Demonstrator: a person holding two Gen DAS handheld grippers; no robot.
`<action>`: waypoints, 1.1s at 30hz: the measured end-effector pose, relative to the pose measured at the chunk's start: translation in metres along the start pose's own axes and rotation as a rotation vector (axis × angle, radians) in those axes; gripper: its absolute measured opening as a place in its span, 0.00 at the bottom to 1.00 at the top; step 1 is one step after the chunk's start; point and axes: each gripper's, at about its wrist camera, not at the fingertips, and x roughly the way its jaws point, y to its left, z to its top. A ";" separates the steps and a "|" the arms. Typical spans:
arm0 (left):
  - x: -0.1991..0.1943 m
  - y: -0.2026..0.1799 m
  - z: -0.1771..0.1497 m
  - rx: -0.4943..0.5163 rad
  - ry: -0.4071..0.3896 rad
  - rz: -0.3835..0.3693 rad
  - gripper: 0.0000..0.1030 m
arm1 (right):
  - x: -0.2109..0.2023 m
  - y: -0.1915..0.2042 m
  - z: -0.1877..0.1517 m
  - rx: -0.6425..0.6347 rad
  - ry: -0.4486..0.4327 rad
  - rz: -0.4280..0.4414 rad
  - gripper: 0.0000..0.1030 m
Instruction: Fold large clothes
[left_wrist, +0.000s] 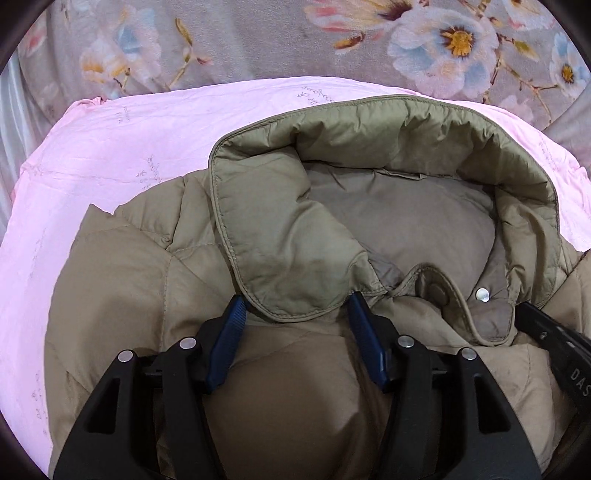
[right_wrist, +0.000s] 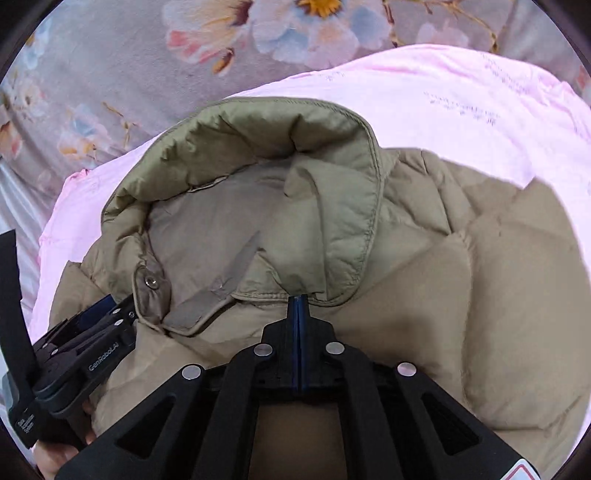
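Observation:
A khaki puffer jacket (left_wrist: 122, 295) (right_wrist: 498, 295) lies front up on a pink sheet, its olive-lined collar (left_wrist: 280, 236) (right_wrist: 332, 192) spread wide. My left gripper (left_wrist: 295, 308) is open. The rounded lower tip of the collar flap lies between its blue fingertips (left_wrist: 236, 310), and the pads do not press on it. My right gripper (right_wrist: 298, 300) is shut, pads flat together with no cloth visible between them. Its tips sit right at the lower edge of the other collar flap. In the right wrist view the left gripper (right_wrist: 118, 304) shows at lower left, beside a metal snap (right_wrist: 150, 282).
The pink sheet (left_wrist: 110, 147) (right_wrist: 443, 92) lies under the jacket on a grey floral bed cover (left_wrist: 258, 37) (right_wrist: 110, 55). A hand (right_wrist: 51, 458) holds the left gripper's handle. The black frame of the right-hand tool (left_wrist: 554, 343) shows at the left wrist view's right edge.

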 end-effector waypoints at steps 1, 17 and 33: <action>0.000 0.000 0.000 -0.002 -0.001 -0.002 0.55 | 0.001 0.000 0.000 -0.001 -0.002 -0.001 0.00; -0.032 0.081 0.112 -0.346 -0.090 -0.221 0.61 | -0.050 -0.025 0.095 0.219 -0.220 0.063 0.09; 0.044 0.064 0.068 -0.202 0.105 -0.202 0.58 | 0.007 -0.034 0.053 -0.016 -0.026 -0.054 0.00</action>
